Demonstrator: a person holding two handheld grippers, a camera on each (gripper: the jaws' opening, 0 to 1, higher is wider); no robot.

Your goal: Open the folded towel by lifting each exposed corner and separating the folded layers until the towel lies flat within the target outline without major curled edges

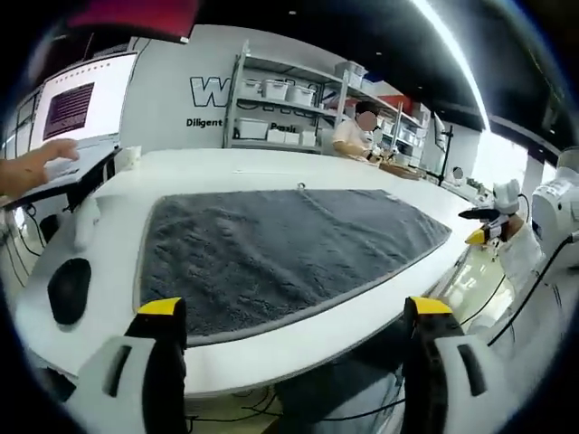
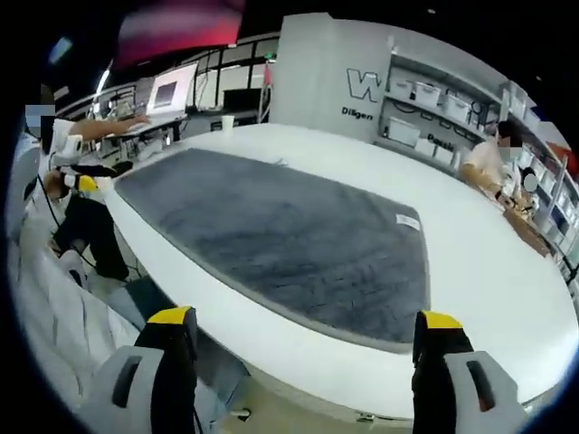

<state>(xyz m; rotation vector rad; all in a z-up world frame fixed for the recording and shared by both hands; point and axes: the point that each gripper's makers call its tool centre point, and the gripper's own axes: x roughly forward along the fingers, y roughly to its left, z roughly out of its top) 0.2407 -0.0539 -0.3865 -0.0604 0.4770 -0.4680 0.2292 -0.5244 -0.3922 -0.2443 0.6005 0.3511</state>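
Left gripper view shows your towel already flat on the desk; both grippers released, so only check edges for curls.

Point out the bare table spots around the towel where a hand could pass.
Free: the white table beyond the grey towel, toward the shelves; also the near strip between towel edge and table rim. Crowded: the corner by the monitor, where a hand reaches.

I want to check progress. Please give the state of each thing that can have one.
towel: spread flat on the white table, no folds seen
left gripper: open, holds nothing
right gripper: open, holds nothing
monitor: switched on
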